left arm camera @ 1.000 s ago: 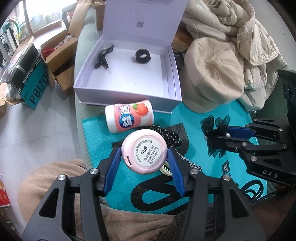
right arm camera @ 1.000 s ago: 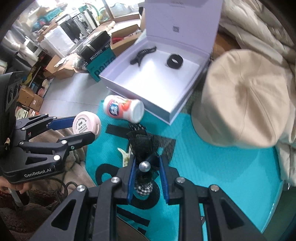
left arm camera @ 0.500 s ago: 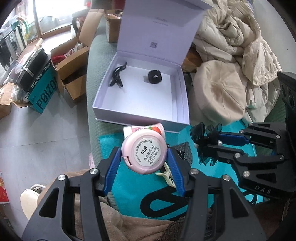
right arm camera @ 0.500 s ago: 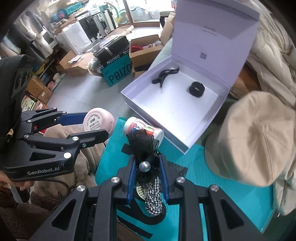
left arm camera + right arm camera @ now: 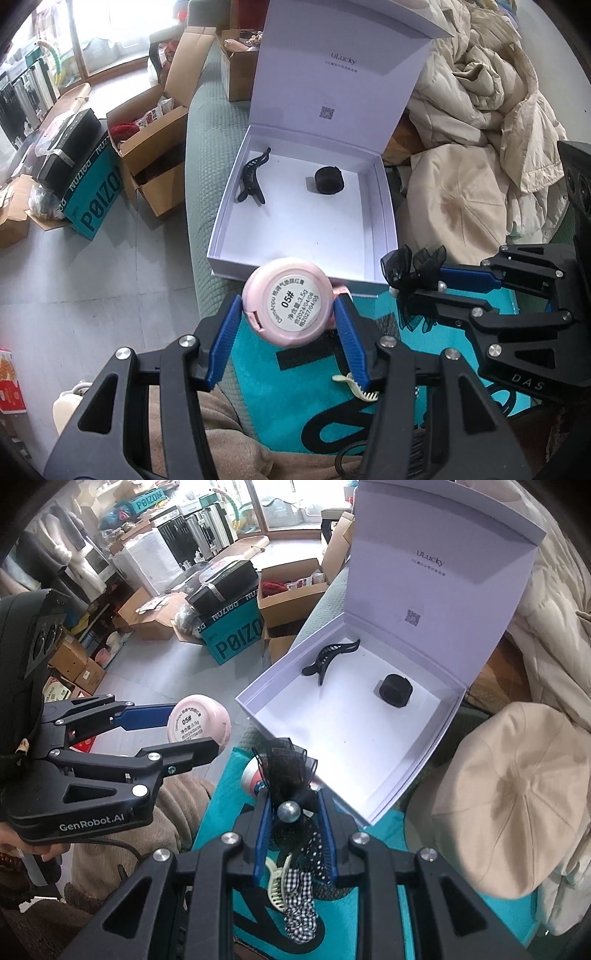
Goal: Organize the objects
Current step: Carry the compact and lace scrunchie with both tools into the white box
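In the left wrist view your left claw (image 5: 288,317), pinching one pink compact (image 5: 286,301), has risen nearer the open white box (image 5: 386,221) holding one black clip (image 5: 251,181) and one black scrunchie (image 5: 329,180); in the right wrist view your right claw (image 5: 293,834), pinching one black mesh bow (image 5: 286,771), has likewise closed on it, so both drops look imminent.

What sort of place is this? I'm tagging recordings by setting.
Probably a home room doubling as storage: a quilted green couch or bed, a heap of beige coats and a cap on it, open cardboard boxes on the grey floor.
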`<action>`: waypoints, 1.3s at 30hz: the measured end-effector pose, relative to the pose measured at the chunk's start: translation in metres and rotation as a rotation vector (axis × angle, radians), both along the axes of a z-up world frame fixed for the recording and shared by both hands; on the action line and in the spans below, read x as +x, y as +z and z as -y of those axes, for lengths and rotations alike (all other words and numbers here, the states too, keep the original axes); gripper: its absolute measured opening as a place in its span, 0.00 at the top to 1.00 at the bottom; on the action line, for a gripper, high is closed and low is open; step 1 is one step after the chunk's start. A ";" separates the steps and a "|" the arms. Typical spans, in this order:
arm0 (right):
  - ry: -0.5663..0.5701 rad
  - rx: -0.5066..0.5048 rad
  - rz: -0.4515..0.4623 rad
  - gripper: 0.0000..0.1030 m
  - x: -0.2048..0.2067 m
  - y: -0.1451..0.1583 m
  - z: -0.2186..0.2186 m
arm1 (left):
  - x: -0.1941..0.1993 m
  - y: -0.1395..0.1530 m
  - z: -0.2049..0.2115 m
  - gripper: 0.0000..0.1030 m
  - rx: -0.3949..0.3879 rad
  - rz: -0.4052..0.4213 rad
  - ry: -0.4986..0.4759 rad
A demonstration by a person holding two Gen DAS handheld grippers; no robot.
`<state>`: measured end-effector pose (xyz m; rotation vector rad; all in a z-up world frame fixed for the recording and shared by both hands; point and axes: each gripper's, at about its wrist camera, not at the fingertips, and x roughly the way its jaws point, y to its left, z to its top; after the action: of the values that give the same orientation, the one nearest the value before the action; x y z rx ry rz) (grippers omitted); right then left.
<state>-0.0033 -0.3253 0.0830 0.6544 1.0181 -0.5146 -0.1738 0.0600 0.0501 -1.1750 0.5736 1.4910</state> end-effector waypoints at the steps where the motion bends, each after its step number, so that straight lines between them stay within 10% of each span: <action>1: -0.002 0.001 -0.003 0.76 0.001 -0.001 0.004 | -0.001 0.000 -0.003 0.51 -0.001 0.001 -0.003; 39: -0.067 0.019 -0.124 0.76 0.016 -0.067 0.114 | -0.019 -0.075 -0.117 0.51 -0.099 0.035 -0.078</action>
<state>0.0128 -0.4389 0.0164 0.6819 1.1221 -0.6103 -0.1931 0.1774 -0.0250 -1.2388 0.6677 1.3866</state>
